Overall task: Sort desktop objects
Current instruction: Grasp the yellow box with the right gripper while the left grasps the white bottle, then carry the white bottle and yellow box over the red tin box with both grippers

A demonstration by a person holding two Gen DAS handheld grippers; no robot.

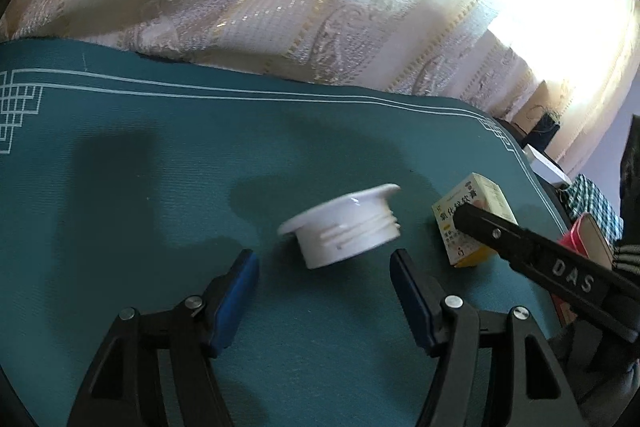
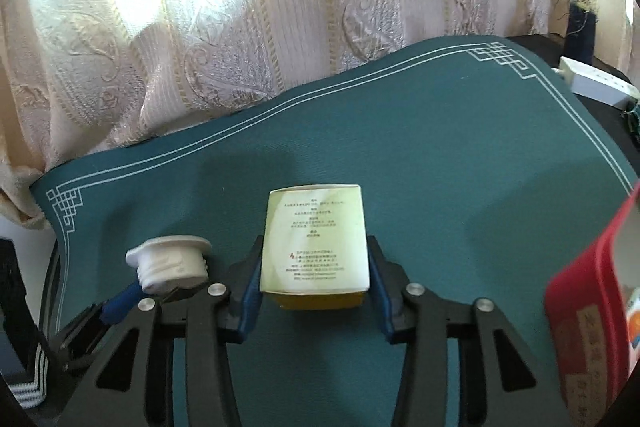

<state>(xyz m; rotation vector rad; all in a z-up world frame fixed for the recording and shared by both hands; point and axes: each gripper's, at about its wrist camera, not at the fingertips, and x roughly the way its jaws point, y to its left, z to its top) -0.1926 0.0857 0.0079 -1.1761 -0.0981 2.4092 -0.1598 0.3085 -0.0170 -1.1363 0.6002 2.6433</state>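
- The small medicine box (image 2: 315, 241) sits on the teal mat (image 2: 460, 163) dead centre in my right wrist view. My right claw (image 2: 314, 293) has its blue pads (image 2: 250, 301) against both side walls, so I'd call it clamped on the box, gripped across the narrow width so it won't twist.
- The white threaded cap (image 1: 344, 225) is at about 9 o'clock from the box, tilted on its flange. My left claw (image 1: 325, 269) stands wide open, with the cap just ahead of its tips and nothing held.
- A red box (image 2: 588, 311) looms at 3 o'clock, probably next in the sorting queue.
- Curtain (image 2: 240, 27) hangs behind the table at 12 o'clock.
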